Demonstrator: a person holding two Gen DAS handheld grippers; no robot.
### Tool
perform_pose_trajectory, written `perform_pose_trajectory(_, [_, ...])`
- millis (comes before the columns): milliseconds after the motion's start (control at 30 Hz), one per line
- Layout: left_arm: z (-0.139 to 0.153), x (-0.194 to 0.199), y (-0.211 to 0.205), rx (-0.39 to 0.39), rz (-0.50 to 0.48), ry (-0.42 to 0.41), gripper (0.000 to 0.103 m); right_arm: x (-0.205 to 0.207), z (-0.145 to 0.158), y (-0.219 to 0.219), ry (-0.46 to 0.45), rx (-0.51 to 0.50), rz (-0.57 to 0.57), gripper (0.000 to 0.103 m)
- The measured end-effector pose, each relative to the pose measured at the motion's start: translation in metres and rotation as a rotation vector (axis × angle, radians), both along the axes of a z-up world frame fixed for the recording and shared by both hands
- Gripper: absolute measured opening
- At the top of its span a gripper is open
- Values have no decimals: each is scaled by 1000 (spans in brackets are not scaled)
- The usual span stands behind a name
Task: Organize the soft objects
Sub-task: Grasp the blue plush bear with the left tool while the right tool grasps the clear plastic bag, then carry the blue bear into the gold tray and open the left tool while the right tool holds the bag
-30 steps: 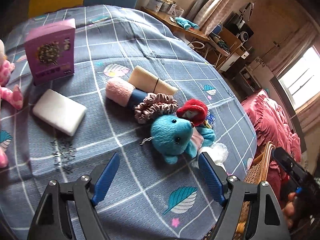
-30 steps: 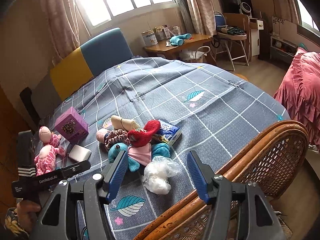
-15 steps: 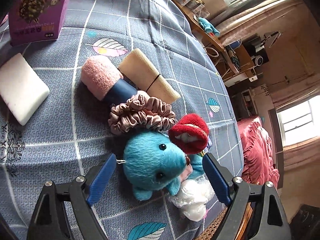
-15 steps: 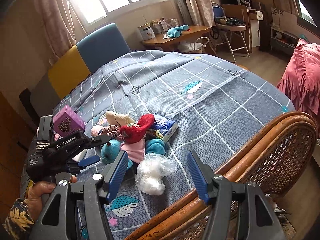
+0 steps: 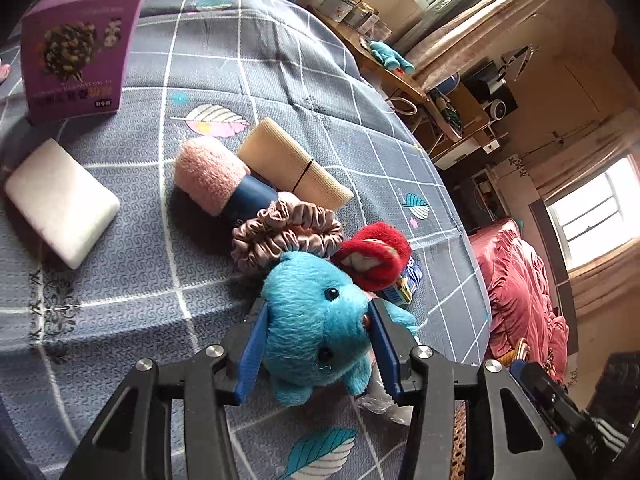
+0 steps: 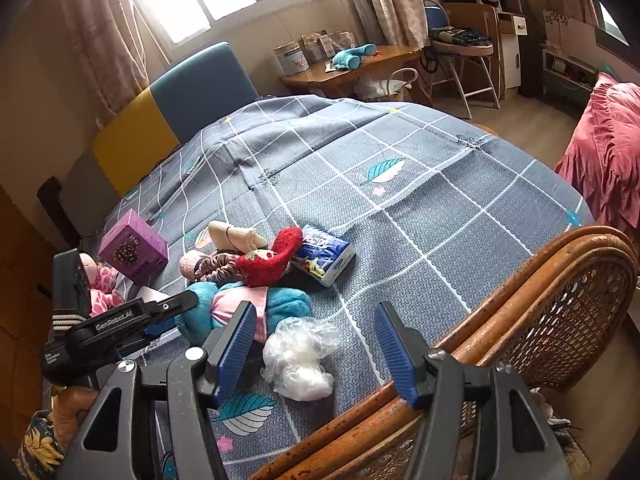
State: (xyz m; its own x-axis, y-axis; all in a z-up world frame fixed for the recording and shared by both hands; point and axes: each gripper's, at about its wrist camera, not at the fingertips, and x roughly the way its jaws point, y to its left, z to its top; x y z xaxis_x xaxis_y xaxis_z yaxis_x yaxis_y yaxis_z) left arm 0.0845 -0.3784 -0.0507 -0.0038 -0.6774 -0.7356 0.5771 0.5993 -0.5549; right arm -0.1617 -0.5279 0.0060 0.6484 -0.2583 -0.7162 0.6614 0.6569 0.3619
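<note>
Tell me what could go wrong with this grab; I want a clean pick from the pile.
The left gripper is closing around the blue plush by its head; soft fur may squash and slip. The red plush and satin scrunchie rest against it, so lifting may drag them along.

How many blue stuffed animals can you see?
2. One blue plush on the bed, between the closing left gripper fingers; another blue toy lies on the far desk. More may be hidden.
</note>
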Motion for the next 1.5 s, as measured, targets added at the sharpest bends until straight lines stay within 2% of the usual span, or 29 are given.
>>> perform_pose_trajectory(167, [16, -6, 47, -15, -34, -11, 50, 8, 3, 5, 9, 15, 38, 62])
perform_pose_trajectory(300, [12, -3, 95, 23, 3, -20, 50, 16, 3, 10, 30, 41, 88, 62])
perform_pose_trajectory(400, [5, 5, 131, 60, 62, -12, 51, 29, -2, 14, 85, 79, 161, 62])
perform_pose_trajectory(467, [2, 9, 151, 71, 92, -12, 52, 43, -8, 20, 151, 100, 248, 62])
perform_pose_trajectory(667, [-6, 8, 188, 95, 136, -14, 56, 89, -40, 40, 453, 79, 496, 62])
perform_pose_trajectory(833, [-7, 1, 194, 103, 131, -36, 63, 115, -66, 51, 666, 26, 606, 62])
perform_pose_trajectory(933, [-4, -3, 194, 113, 121, -73, 72, 124, -82, 58, 763, -3, 643, 62])
perform_pose_trajectory(1000, [-2, -3, 195, 114, 115, -96, 75, 126, -91, 63, 808, -44, 655, 49])
perform_pose_trajectory(1067, [-1, -3, 197, 122, 107, -125, 77, 125, -92, 67, 812, -75, 661, 41])
perform_pose_trajectory(1200, [-1, -3, 199, 115, 99, -144, 81, 120, -76, 75, 764, -146, 628, 37])
perform_pose_trajectory(1367, [0, -6, 198, 82, 94, -147, 87, 119, -34, 94, 574, -180, 608, 37])
perform_pose_trajectory(1500, [-3, -8, 188, 89, 96, -167, 89, 130, -27, 119, 482, -118, 635, 37])
